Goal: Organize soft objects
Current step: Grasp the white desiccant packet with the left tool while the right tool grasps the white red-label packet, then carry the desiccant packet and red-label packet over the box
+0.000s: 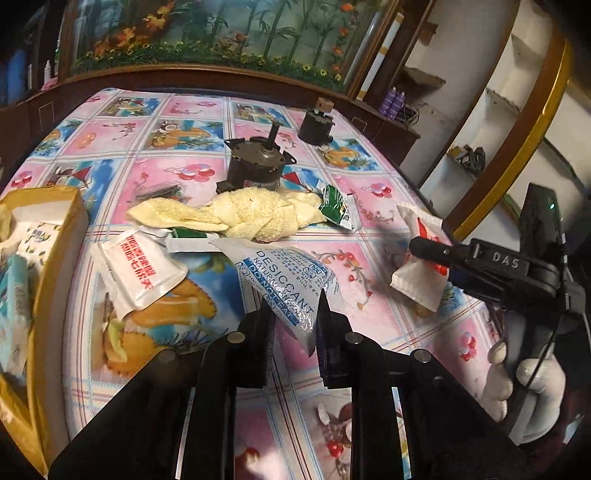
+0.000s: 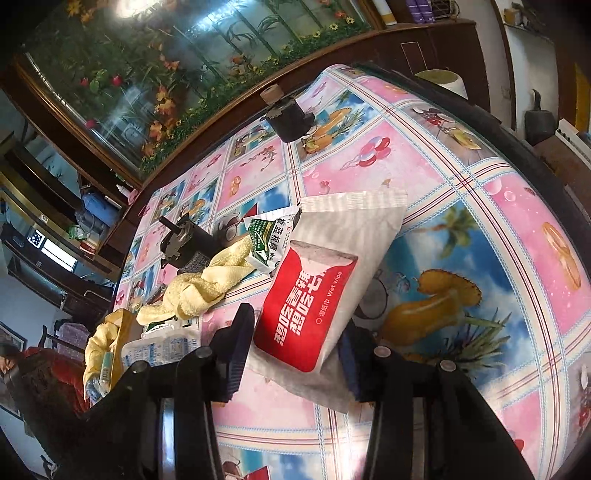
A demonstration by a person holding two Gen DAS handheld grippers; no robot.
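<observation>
My left gripper [image 1: 295, 310] is shut on the lower end of a clear desiccant packet [image 1: 284, 273] with blue print, held over the flowered tablecloth [image 1: 155, 110]. My right gripper [image 2: 295, 343] is shut on a white and red wet wipe packet [image 2: 314, 295]; in the left wrist view it [image 1: 424, 251] holds that packet [image 1: 417, 280] near the table's right edge. A yellow towel [image 1: 236, 214] lies twisted mid-table, with a second wet wipe packet [image 1: 140, 273] and a green sachet [image 1: 336, 206] beside it.
A cardboard box [image 1: 62, 236] holding several packets stands at the left edge. Two dark motors [image 1: 258, 158] [image 1: 316, 123] stand behind the towel. A gloved hand [image 1: 532, 384] grips the right tool. A wooden-framed painting [image 1: 221, 33] backs the table.
</observation>
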